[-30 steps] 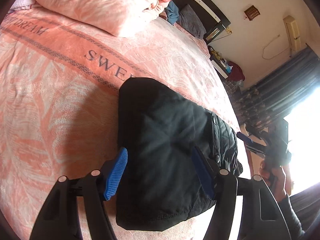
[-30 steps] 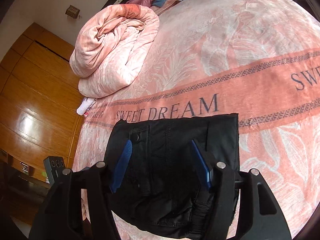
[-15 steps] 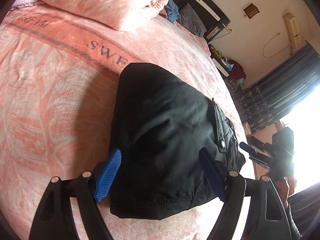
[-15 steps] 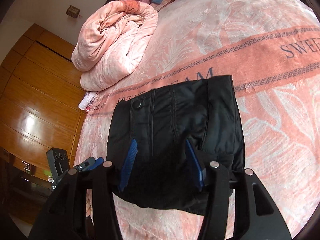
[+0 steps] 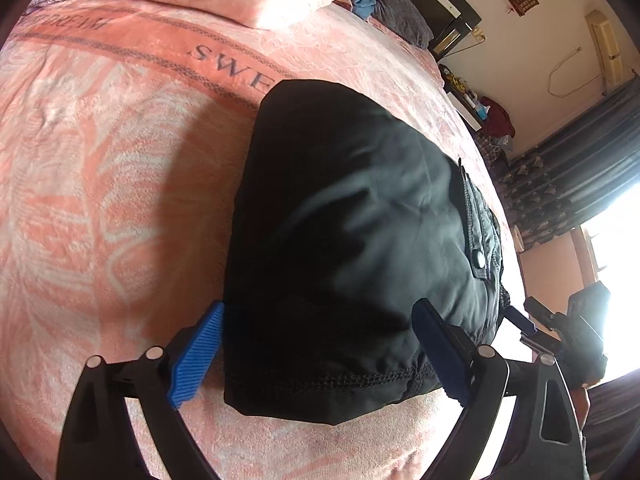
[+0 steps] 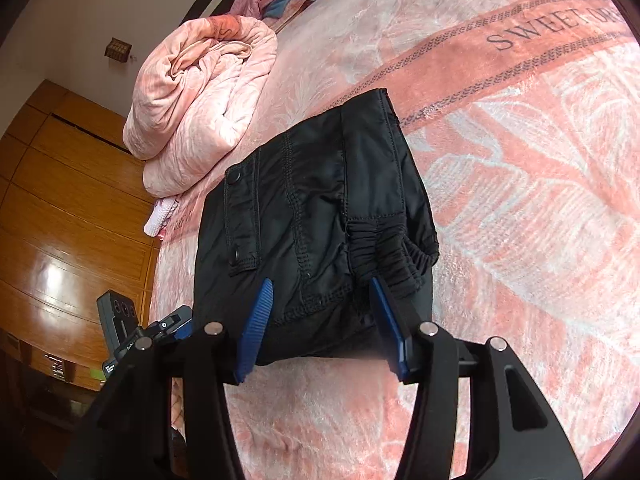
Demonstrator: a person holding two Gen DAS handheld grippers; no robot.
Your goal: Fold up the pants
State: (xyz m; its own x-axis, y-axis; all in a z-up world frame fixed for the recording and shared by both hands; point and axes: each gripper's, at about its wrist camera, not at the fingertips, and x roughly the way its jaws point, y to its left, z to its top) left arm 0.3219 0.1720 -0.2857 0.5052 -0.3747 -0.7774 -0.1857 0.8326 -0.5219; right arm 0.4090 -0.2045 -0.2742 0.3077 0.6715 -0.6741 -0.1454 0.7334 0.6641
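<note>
Squaring off the folded pants [image 5: 352, 248] on the bedspread [image 5: 104, 184] means working both ends evenly. The left gripper [image 5: 320, 352], jaws just opened wide, straddles the near hem ungripped. The right gripper [image 6: 320, 320], half open, flanks the waistband end without pinching.

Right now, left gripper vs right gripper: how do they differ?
Left gripper spreads wide, having just opened, spanning the hemmed edge of the folded pants. Right gripper stands narrower at the elastic waistband end, jaws just closed somewhat. Both have blue pads, and neither visibly pinches the cloth.
</note>
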